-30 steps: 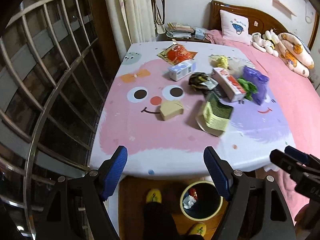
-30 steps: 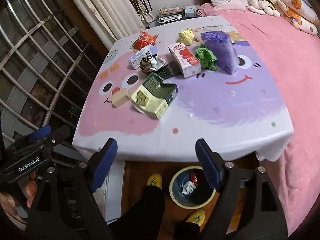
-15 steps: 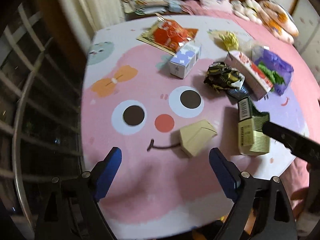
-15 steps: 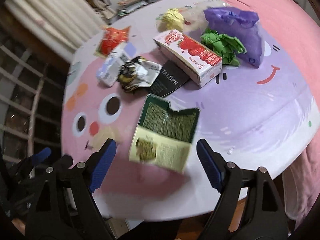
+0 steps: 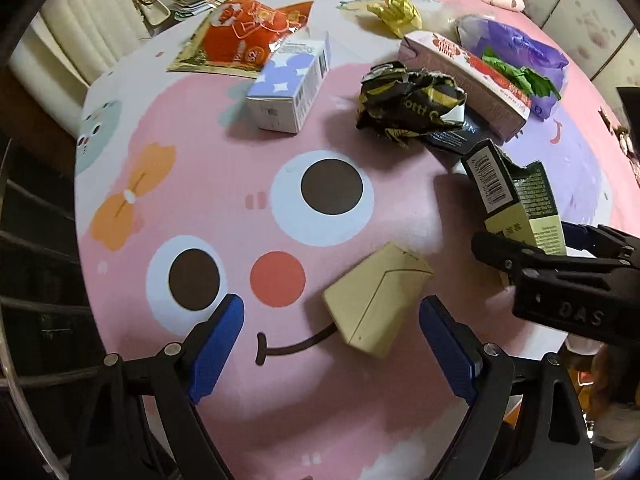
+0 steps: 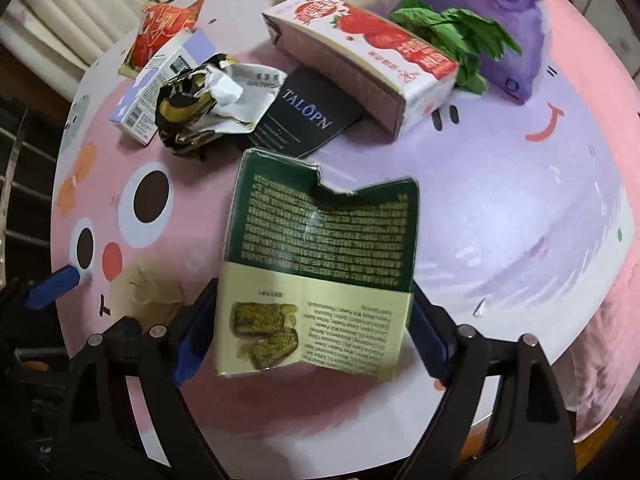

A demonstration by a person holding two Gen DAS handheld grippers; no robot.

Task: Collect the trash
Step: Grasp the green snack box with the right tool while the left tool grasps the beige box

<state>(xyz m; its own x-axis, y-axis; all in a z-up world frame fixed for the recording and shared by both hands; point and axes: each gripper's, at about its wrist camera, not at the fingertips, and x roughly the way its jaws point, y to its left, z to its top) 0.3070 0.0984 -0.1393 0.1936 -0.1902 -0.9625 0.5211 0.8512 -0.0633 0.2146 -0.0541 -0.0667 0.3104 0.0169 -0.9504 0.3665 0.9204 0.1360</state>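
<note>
A small beige carton (image 5: 376,300) lies on the pink cartoon tablecloth (image 5: 200,168). My left gripper (image 5: 332,344) is open, its blue pads either side of the carton's near end, not touching. A torn green and cream box (image 6: 316,276) lies between the pads of my right gripper (image 6: 304,336), which is open around its near end. The same box (image 5: 516,204) and the right gripper's black body (image 5: 560,280) show in the left wrist view. The beige carton (image 6: 148,292) appears blurred left of the right gripper.
Further back lie a crumpled black and gold wrapper (image 5: 412,104), a blue-white box (image 5: 292,84), a red snack bag (image 5: 248,36), a strawberry carton (image 6: 360,56), a black card (image 6: 308,120), green paper (image 6: 456,44), a purple bag (image 6: 480,8) and yellow paper (image 5: 396,12).
Both grippers have moved forward and down over the table. The left now frames the beige carton and the right now frames the green box. The bin below is out of view.
</note>
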